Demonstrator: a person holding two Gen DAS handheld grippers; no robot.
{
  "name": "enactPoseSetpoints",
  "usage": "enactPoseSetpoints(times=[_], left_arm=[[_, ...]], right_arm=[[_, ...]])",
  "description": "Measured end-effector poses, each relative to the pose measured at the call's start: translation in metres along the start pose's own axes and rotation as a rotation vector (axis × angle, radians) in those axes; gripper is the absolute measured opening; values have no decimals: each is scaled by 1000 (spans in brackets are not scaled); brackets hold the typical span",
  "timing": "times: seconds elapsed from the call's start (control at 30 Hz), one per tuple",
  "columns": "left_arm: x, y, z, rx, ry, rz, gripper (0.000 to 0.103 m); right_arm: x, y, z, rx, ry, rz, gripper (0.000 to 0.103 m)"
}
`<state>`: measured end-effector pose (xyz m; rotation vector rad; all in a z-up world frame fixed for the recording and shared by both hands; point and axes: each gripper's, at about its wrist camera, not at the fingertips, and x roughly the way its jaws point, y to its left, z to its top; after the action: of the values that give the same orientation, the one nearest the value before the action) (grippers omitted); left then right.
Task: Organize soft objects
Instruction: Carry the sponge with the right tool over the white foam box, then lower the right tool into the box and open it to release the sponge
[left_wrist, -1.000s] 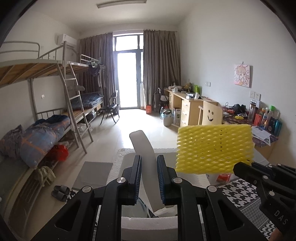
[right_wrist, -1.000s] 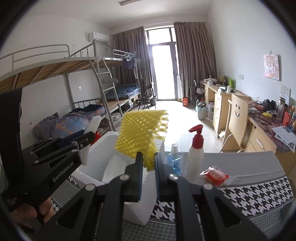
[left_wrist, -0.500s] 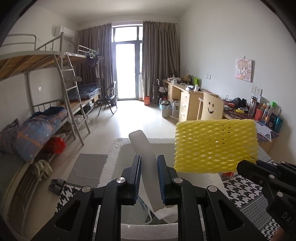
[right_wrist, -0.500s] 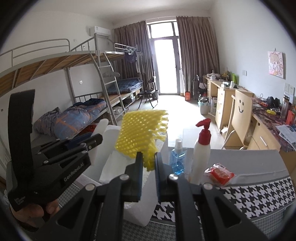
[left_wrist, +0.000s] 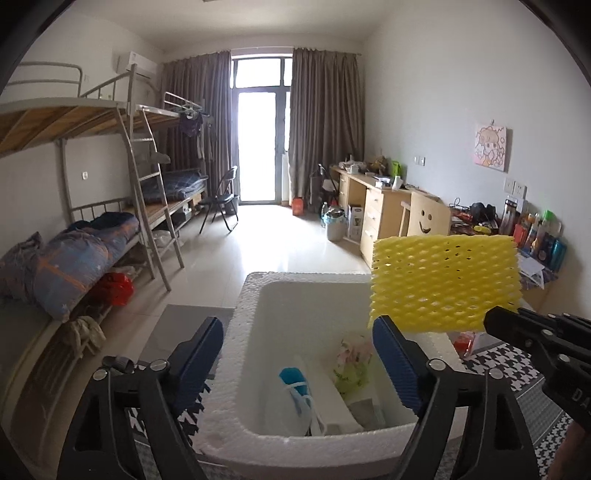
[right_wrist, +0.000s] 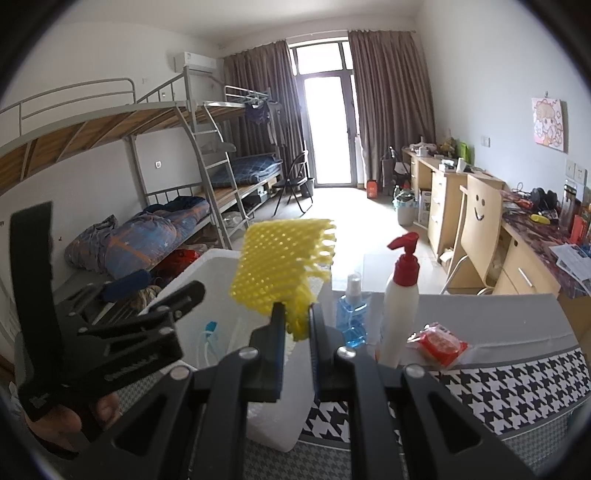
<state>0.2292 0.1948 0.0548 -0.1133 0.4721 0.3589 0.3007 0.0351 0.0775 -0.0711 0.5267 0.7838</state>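
My right gripper (right_wrist: 297, 314) is shut on the lower edge of a yellow foam net (right_wrist: 284, 258), holding it upright over the right side of a white foam box (left_wrist: 240, 343). The same net (left_wrist: 443, 280) hangs at the right of the left wrist view. Above the box my left gripper (left_wrist: 295, 332) has its jaws opening, wide apart, with nothing between the pads. A white foam strip (left_wrist: 332, 406) lies inside the box beside a clear bag with a blue piece (left_wrist: 291, 380) and a flowered bag (left_wrist: 351, 358).
To the right of the box on the table stand a blue spray bottle (right_wrist: 352, 314) and a white pump bottle with a red top (right_wrist: 402, 302). A red packet (right_wrist: 439, 341) lies on the houndstooth cloth (right_wrist: 498, 391). Bunk beds line the left, desks the right.
The left gripper's jaws have sprung apart and the white foam strip that stood between them now lies in the box. The right gripper still holds the yellow net in the same place.
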Motion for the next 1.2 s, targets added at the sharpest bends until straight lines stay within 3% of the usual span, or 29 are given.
enactPoseSetpoints(times=[0.17,0.27,0.67,1.2], left_arm=[[-9,5,-5,-10,-16,20,93],[-15,10,-7,-41,-33,31,102],[-25,24,-12,-44,-44,98,102],[-42,44,-21,-43,-70,131,102]], right_arm=[[4,3,-3,-3,11,10,15],[6,5,-3,-4,22,23,15],[16,19,-2,-32,39,53,15],[41,29,1,-28,102,64,17]])
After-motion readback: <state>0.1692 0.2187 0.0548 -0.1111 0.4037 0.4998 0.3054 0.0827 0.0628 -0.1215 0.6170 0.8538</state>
